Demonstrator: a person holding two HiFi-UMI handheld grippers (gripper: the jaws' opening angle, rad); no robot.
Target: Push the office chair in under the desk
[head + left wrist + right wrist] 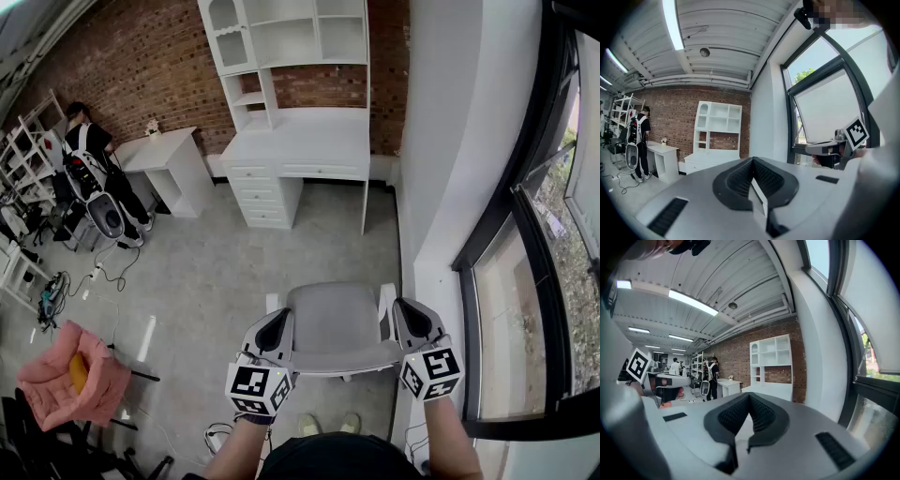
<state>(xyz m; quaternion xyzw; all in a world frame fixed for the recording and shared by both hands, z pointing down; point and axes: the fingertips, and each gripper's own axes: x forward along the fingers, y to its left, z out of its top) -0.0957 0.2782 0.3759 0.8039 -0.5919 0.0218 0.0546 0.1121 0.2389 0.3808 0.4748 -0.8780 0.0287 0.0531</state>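
In the head view a grey office chair (333,323) stands right in front of me, its seat facing a white desk with a shelf hutch (300,150) against the far brick wall, with open floor between them. My left gripper (276,326) is at the chair's left armrest and my right gripper (411,315) at its right armrest, both shut with nothing between the jaws. Whether they touch the chair I cannot tell. The left gripper (752,161) and the right gripper (749,398) point at the desk (712,161) (771,389); the chair is hidden in both gripper views.
A white wall pillar (441,187) and tall windows (534,281) run along the right. A person with a backpack (89,159) stands by a small white table (164,155) at the far left. Cables (103,277) and a pink-covered seat (66,375) lie at the left.
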